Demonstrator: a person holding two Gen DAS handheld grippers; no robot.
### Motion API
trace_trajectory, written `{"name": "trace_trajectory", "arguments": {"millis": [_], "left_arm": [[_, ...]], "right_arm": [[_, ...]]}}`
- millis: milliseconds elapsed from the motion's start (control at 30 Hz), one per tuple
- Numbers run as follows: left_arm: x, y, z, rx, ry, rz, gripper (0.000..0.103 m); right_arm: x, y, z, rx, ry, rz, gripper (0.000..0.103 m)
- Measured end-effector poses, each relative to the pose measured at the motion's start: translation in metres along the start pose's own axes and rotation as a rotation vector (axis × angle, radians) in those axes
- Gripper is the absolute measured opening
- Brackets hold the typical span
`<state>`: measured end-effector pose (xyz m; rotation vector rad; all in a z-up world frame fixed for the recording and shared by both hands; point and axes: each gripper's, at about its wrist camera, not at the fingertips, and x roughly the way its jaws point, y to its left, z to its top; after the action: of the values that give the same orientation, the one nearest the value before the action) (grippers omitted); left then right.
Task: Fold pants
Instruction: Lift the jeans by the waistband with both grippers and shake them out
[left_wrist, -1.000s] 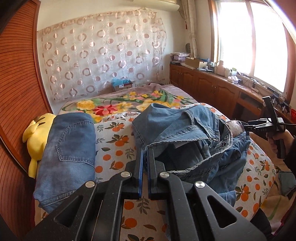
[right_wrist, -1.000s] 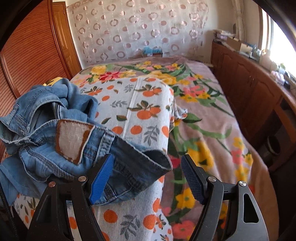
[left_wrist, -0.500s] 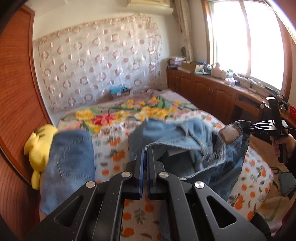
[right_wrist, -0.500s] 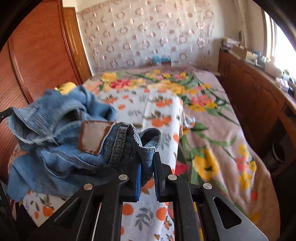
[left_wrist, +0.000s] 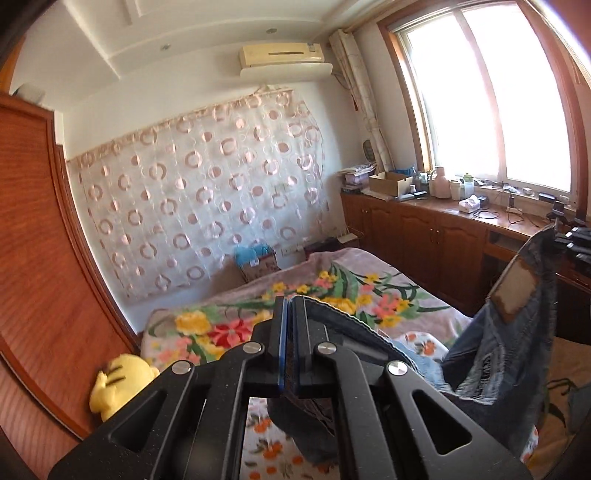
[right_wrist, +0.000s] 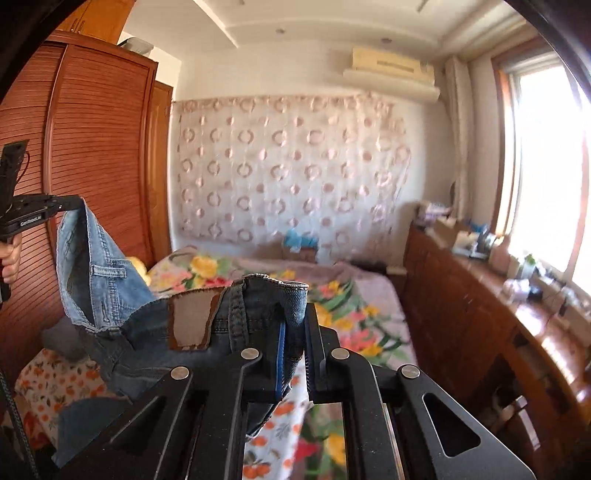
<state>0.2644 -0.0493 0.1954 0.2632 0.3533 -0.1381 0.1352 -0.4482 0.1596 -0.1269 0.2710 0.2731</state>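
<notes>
Aloft, jeans (right_wrist: 110, 295) waistband spans level; left claw (left_wrist: 290, 343), right claw (right_wrist: 293, 350) clamp it (2 corners).

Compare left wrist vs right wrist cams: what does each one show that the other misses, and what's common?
Left wrist only: the yellow plush toy in plain sight against the wardrobe, the left gripper seen close up, shut on the waistband, and the right gripper seen from outside.

Right wrist only: a hand gripping the left gripper's handle, a belt loop on the lifted denim, and the right gripper's own grip on the waistband.

Both: the jeans hanging between the grippers, their leather patch, the floral bed, the circle-print curtain and the air conditioner.
</notes>
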Motion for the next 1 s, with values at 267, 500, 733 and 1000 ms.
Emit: {"name": "trace_trajectory", "arguments": {"millis": [267, 500, 733, 1000], "left_arm": [[0.029, -0.027, 0.111, -0.005, -0.085, -0.009, 0.003], [0.001, -0.054, 0.195, 0.039, -0.232, -0.055, 0.003], [-0.035, -0.048, 0.203, 0.043, -0.33, -0.068, 0.0], [0.008, 0.017, 0.056, 0.025, -0.071, -0.049, 0.0]], "right_arm": [[-0.065, -0.07, 0.067, 0.024, -0.124, -0.169, 0.008], [-0.137, -0.07, 0.1, -0.062, -0.185, -0.219, 0.008], [-0.159, -0.019, 0.076, -0.105, -0.225, -0.06, 0.008], [-0.107, 0.105, 0.022, -0.216, -0.088, 0.271, 0.007]]}}
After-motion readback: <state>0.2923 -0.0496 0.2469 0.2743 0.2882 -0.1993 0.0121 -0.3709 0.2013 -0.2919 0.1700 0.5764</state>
